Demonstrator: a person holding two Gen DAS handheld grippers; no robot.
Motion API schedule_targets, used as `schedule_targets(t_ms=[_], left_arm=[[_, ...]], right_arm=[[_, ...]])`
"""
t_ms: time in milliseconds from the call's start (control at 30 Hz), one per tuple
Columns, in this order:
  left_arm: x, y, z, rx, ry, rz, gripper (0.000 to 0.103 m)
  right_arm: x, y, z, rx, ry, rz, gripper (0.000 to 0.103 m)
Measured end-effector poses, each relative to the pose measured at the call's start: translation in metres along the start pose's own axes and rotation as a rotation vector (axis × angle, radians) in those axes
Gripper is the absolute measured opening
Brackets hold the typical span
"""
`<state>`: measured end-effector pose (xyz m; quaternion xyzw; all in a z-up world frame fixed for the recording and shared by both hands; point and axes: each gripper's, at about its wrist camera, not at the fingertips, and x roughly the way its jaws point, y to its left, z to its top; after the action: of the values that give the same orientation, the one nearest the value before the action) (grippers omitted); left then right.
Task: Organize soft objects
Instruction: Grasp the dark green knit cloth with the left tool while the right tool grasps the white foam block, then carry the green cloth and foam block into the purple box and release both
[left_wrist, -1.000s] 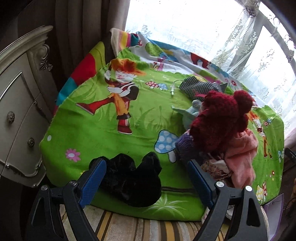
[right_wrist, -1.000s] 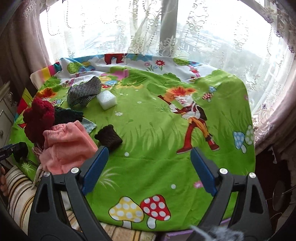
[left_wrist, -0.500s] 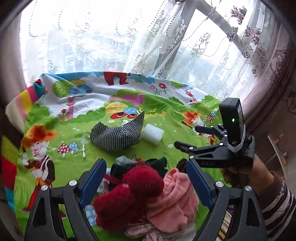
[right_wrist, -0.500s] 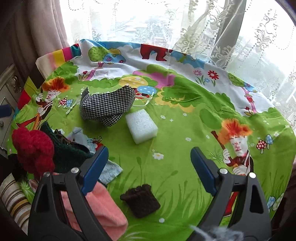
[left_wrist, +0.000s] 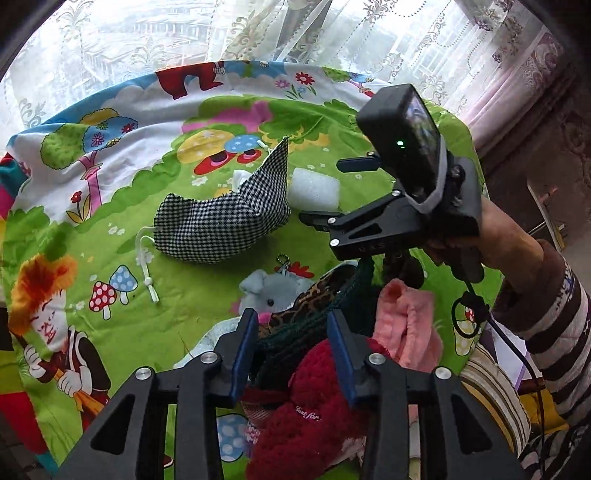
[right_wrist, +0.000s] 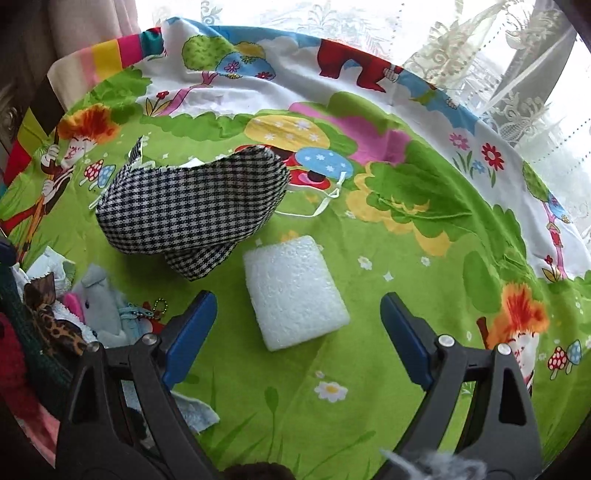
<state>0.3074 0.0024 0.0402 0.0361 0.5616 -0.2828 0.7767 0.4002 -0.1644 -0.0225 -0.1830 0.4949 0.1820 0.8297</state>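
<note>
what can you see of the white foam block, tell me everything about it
The white foam block is a rounded rectangular slab with a bubbly, coarse foam-like surface, clean and undented as far as shows. It lies flat on the green cartoon-print cloth, just right of the black-and-white checked fabric piece, close to it but seemingly apart. The open right gripper has its blue pads on either side of the block's near end without touching it. In the left wrist view the block sits behind the checked piece.

Red knit hat (left_wrist: 306, 406) — small stitched script "Just for" (rest unreadable)
</note>
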Motion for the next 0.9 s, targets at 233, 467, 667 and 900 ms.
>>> schedule_targets(t_ms=[233,467,667,900], left_arm=[[-0.007,-0.010,-0.026,0.038,0.004,0.018,0.012],[-0.026,-0.018,-0.030,0.042,-0.073,0.068,0.010],[-0.048,-0.020,-0.029,-0.018,-0.190,0.093,0.010],[-0.075,-0.036,-0.033,-0.086,-0.338,0.129,0.010]], right_arm=[[0.017,0.001,0.004,-0.018,0.003,0.050,0.056],[0.003,-0.003,-0.016,0.054,-0.021,0.053,0.053],[-0.038,-0.023,-0.039,0.158,-0.091,-0.006,0.053],[-0.101,-0.031,-0.073,0.244,-0.182,-0.061,0.053]])
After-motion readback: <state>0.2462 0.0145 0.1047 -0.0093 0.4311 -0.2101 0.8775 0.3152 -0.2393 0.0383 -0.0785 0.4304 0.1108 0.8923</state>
